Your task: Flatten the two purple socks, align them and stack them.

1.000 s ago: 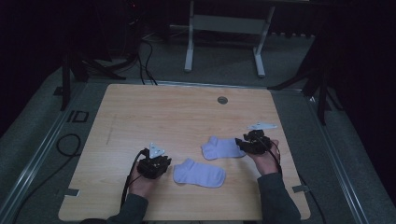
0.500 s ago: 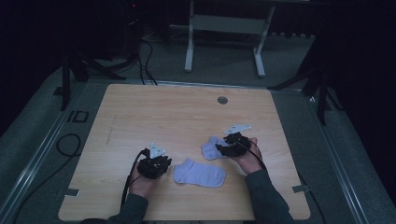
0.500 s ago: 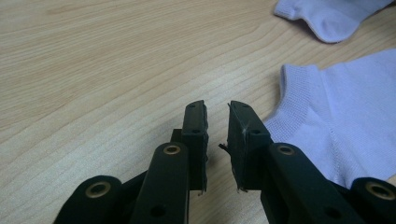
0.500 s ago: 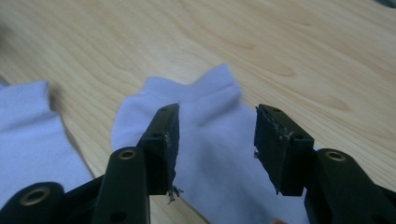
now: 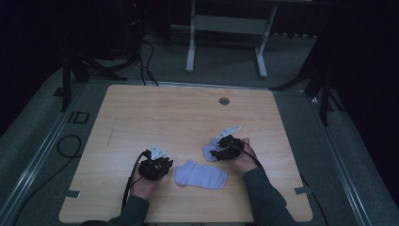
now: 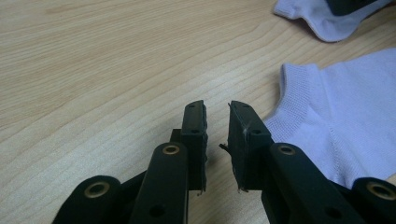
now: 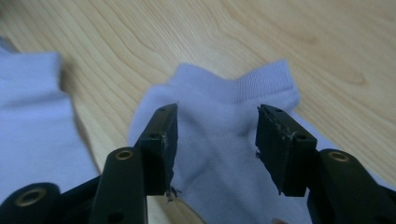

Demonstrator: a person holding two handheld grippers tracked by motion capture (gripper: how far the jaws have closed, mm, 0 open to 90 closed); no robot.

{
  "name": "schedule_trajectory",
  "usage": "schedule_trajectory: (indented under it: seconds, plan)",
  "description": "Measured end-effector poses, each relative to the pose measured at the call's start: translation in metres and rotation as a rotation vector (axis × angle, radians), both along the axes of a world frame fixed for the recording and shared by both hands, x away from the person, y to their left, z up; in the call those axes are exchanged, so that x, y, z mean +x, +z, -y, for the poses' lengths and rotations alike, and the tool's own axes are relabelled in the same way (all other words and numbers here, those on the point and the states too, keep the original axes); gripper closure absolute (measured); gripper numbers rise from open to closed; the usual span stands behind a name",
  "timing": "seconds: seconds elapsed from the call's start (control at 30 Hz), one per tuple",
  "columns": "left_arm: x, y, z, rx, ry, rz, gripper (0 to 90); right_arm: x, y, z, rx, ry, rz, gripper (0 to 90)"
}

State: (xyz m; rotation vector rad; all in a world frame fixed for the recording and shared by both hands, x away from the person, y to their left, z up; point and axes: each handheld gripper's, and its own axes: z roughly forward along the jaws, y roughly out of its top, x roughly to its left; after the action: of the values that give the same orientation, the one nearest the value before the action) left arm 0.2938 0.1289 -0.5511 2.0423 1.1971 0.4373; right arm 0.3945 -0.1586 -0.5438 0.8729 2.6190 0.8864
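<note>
Scene: wooden table (image 5: 155,113) seen from above; two pale lilac socks near its front edge; a gripper in each of the person's hands.

Near sock: near sock (image 5: 201,175) flat between the two hands, just right of the left gripper (image 5: 155,168); in the left gripper view, ribbed cuff (image 6: 299,88) just beyond and right of the jaw tips, cloth (image 6: 348,116) running under the right-hand jaw.

Far sock: far sock (image 5: 210,151) partly covered by the right gripper (image 5: 225,149); in the right gripper view, spread beneath and between the jaws (image 7: 219,140), cuff pointing away (slightly blurred).

Left gripper: jaws narrow, a slim gap between the pads with nothing in it; low over bare wood beside the near sock.

Right gripper: jaws apart, a wide gap framing the far sock; pads not pressing on the cloth; jaws just been opening, sock lying under the gap rather than pinched.

Gap between socks: close together, far sock just behind and right of the near one; in the left gripper view, far sock (image 6: 322,21) at the top right corner.

Changes from a second ago: right hand and far sock shifted leftward toward the near sock; far sock more bunched and covered than before; left hand and near sock in the same spot.
</note>
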Motion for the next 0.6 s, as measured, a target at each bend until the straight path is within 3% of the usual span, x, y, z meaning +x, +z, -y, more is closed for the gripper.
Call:
schedule_trajectory:
  seconds: [0.23, 0.33, 0.37, 0.6]
  plan:
    - [0.0, 0.0, 0.0, -0.001, -0.001, -0.002, 76.1, 0.004, 0.003, 0.009, 0.026, -0.013, -0.009, 47.1]
    - [0.0, 0.0, 0.0, 0.002, -0.004, -0.001, 76.0, 0.005, 0.002, 0.01, 0.002, -0.003, -0.011, 46.6]
    - [0.0, 0.0, 0.0, 0.001, -0.003, -0.002, 76.0, 0.005, 0.001, 0.011, -0.027, -0.002, -0.004, 45.3]
    - [0.0, 0.0, 0.001, 0.004, -0.008, -0.003, 75.8, 0.002, -0.001, 0.003, -0.071, 0.033, 0.028, 40.8]
